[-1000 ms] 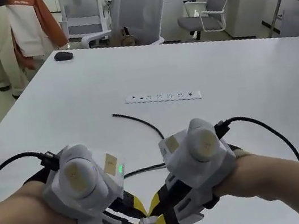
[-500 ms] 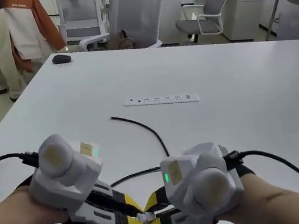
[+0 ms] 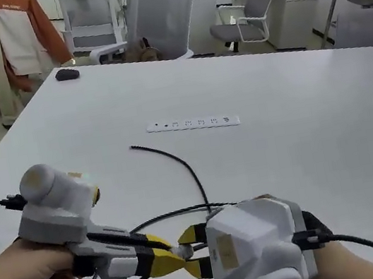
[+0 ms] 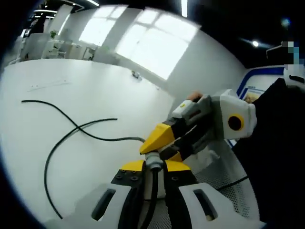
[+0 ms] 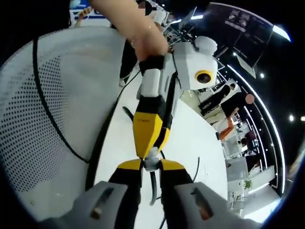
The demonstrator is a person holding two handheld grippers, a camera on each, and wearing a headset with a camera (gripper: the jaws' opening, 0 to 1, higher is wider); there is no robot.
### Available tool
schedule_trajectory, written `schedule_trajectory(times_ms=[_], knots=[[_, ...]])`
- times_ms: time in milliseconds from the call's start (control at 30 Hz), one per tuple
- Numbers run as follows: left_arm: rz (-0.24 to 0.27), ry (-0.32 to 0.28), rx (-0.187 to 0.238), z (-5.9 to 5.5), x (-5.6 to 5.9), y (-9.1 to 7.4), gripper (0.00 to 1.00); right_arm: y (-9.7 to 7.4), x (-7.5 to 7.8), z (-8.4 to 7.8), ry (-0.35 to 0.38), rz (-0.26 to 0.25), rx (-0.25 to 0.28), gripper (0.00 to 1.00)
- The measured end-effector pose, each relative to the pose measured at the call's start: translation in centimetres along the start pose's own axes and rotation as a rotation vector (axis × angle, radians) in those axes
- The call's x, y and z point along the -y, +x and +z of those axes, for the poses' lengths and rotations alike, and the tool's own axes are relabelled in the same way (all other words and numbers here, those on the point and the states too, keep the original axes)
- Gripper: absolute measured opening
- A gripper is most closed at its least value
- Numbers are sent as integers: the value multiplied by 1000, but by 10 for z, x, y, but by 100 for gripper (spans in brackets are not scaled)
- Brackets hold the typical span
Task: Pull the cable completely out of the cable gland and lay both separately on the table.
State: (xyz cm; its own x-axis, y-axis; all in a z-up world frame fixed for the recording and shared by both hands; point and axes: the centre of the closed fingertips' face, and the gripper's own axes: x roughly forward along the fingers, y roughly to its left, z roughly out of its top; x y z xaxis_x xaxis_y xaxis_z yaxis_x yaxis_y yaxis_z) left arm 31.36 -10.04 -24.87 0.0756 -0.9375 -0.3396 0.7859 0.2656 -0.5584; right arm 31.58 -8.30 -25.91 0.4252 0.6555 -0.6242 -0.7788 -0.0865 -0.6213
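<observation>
Both grippers rolled since a second ago: right gripper (image 3: 193, 253) now low at 5 o'clock, left gripper (image 3: 176, 259) flatter at 8 o'clock, tips still nose to nose. Gland (image 3: 186, 252) sits between them, over tabletop (image 3: 299, 128). Each pair of jaws closed to narrow gap, pinching gland from opposite ends; opposed grip suits pulling apart. Cable (image 3: 190, 169) looks still threaded, trailing back between both jaws, slack looping toward 12 o'clock. Power strip (image 3: 192, 123) beyond, clear of work. Nothing laid down yet.
</observation>
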Motion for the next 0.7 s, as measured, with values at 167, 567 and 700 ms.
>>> schedule_trajectory(times_ms=[167, 567, 700], knots=[[38, 109, -97, -15, 0, 5, 16, 5, -15, -3, 117, 142, 5, 13], [85, 540, -329, -27, 5, 7, 16, 2, -36, -6, 321, 493, 9, 17], [94, 616, -384, -31, 6, 9, 16, 6, -37, -5, 337, 504, 12, 13]])
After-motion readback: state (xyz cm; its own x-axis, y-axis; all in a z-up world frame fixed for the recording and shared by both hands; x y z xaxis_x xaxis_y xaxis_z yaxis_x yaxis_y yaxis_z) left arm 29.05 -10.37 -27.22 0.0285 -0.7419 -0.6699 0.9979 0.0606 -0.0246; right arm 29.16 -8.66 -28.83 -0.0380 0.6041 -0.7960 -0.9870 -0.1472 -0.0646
